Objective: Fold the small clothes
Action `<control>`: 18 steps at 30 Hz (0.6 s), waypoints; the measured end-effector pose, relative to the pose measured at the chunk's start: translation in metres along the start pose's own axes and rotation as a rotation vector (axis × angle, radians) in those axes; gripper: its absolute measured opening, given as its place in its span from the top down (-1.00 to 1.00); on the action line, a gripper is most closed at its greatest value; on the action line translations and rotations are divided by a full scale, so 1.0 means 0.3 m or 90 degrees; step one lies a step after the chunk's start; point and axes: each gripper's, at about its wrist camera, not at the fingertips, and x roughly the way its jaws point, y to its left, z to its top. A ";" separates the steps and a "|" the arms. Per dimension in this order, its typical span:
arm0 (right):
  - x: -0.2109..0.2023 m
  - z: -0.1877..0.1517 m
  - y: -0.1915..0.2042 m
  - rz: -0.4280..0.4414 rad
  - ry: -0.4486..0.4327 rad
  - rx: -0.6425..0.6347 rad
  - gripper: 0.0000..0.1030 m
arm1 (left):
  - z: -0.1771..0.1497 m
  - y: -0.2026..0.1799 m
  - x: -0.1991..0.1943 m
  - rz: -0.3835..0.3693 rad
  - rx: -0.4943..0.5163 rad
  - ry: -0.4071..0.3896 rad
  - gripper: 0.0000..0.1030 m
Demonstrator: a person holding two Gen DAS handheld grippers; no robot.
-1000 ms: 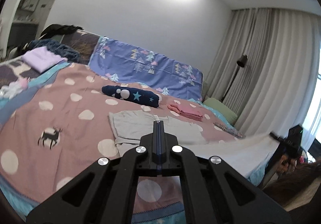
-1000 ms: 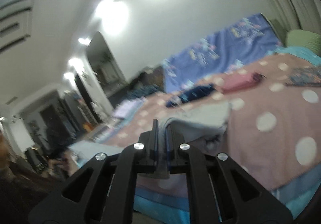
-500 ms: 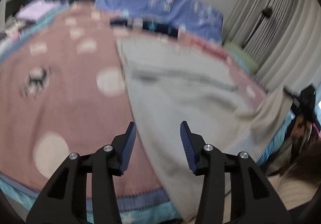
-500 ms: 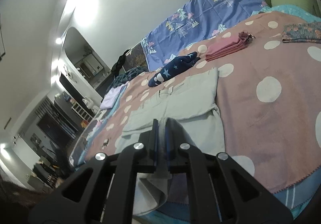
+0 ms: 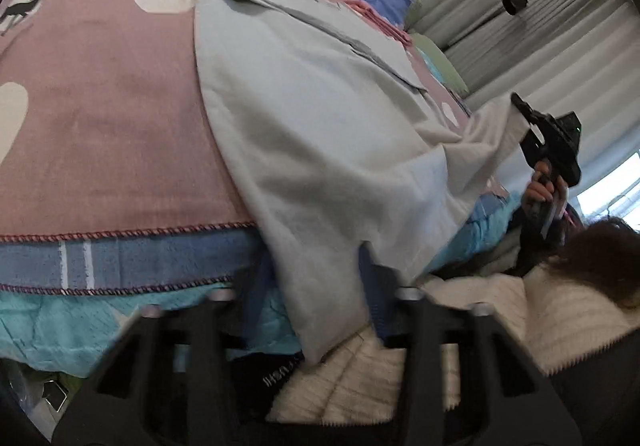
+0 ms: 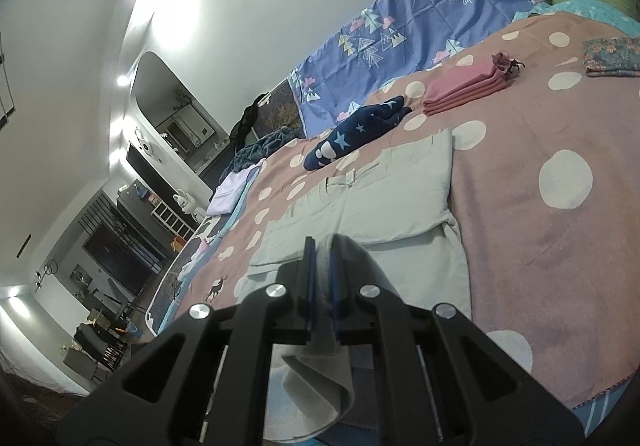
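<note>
A pale grey garment (image 5: 320,106) lies flat on the dotted pink blanket (image 5: 100,86), its near hem hanging over the bed's edge. My left gripper (image 5: 314,286) sits low at that edge, its jaws closing with the hanging hem between the blurred blue fingers (image 5: 256,286); a gap still shows beside the cloth. My right gripper (image 6: 322,266) is shut on a fold of the grey garment (image 6: 380,198), which droops below the fingers. From the left wrist view a hand holds that right gripper (image 5: 518,102) up, lifting the garment's right corner.
Beyond the grey garment lie a navy star-print roll (image 6: 356,134), a folded pink stack (image 6: 464,86), a patterned folded cloth (image 6: 612,58) and a lilac pile (image 6: 230,190). A person's white fuzzy top (image 5: 440,326) is close under the left gripper.
The left gripper dropped from above the bed to its near edge, went from shut to spread, and now straddles the grey hem. The right gripper kept its hold on the cloth.
</note>
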 end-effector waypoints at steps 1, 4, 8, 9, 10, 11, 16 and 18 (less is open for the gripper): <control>0.002 -0.001 -0.004 -0.002 0.001 0.006 0.86 | 0.011 -0.003 -0.003 0.004 -0.011 -0.014 0.96; -0.004 0.003 -0.003 -0.004 -0.001 0.012 0.86 | 0.069 -0.085 -0.060 0.026 0.037 -0.073 0.96; -0.043 0.022 0.009 -0.007 -0.030 0.001 0.84 | 0.191 -0.201 -0.230 0.038 0.097 -0.201 0.96; -0.055 0.029 0.006 -0.005 -0.041 0.003 0.84 | 0.224 -0.217 -0.279 0.035 0.104 -0.240 0.97; -0.070 0.034 0.001 -0.002 -0.054 0.007 0.84 | 0.246 -0.223 -0.308 0.031 0.104 -0.266 0.97; -0.079 0.040 -0.003 0.000 -0.063 0.012 0.84 | 0.274 -0.226 -0.346 0.022 0.103 -0.302 0.98; -0.066 0.058 -0.036 -0.018 -0.062 0.025 0.84 | 0.379 -0.199 -0.360 0.023 0.093 -0.361 1.00; -0.044 0.053 -0.043 -0.038 -0.029 0.018 0.84 | 0.415 -0.185 -0.289 0.032 0.079 -0.332 1.00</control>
